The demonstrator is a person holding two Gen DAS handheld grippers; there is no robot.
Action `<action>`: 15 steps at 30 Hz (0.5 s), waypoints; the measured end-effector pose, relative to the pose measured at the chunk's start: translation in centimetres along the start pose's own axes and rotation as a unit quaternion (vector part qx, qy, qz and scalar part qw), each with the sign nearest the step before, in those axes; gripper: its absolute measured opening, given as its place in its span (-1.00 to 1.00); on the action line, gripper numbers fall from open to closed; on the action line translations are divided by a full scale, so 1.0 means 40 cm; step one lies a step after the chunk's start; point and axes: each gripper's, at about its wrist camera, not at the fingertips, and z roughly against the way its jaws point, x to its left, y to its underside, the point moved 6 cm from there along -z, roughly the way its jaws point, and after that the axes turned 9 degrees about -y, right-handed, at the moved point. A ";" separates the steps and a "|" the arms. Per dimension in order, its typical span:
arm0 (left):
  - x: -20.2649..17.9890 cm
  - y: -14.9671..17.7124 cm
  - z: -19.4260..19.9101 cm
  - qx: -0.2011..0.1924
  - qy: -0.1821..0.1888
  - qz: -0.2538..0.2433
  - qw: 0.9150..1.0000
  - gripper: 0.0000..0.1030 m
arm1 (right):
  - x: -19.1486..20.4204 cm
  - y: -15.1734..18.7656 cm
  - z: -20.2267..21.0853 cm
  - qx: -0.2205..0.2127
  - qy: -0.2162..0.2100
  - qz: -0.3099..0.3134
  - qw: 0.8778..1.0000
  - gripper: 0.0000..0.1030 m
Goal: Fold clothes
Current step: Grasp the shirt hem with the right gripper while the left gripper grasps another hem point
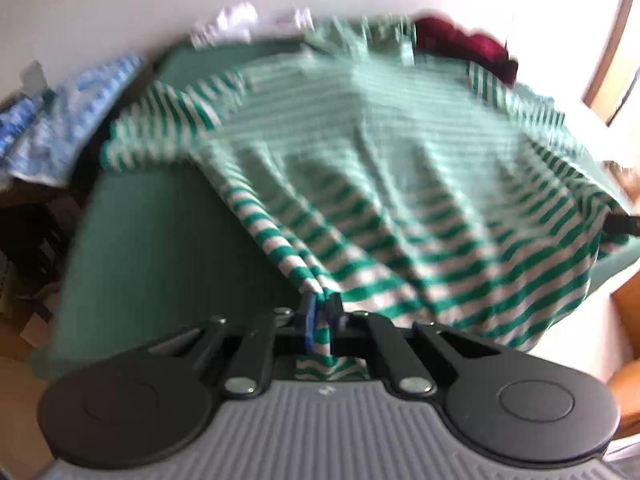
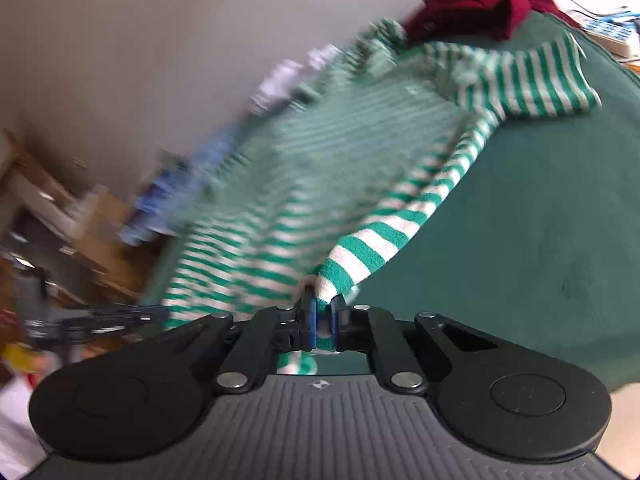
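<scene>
While each gripper pinches it, striped shirt stretches ahead

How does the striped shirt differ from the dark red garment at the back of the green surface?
1. The striped shirt has green and white stripes; the red garment is plain dark red.
2. The shirt is spread wide across the green surface; the red garment sits bunched in a heap.
3. Both tongs, left and right, are shut on the shirt's near edge; nothing grips the red garment.

Both rest on the same green surface.
</scene>
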 end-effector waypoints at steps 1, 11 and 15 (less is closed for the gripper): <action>0.017 -0.013 0.042 -0.017 -0.002 0.003 1.000 -1.00 | 0.015 -0.013 0.029 -0.002 -0.016 0.002 1.000 -0.87; 0.079 0.061 0.053 0.015 -0.038 -0.074 0.996 -0.67 | -0.062 -0.009 0.139 0.039 0.067 -0.019 0.997 -0.63; 0.008 0.183 -0.061 0.057 -0.029 -0.127 0.990 -0.36 | -0.090 0.105 0.088 0.109 0.106 0.010 0.988 -0.14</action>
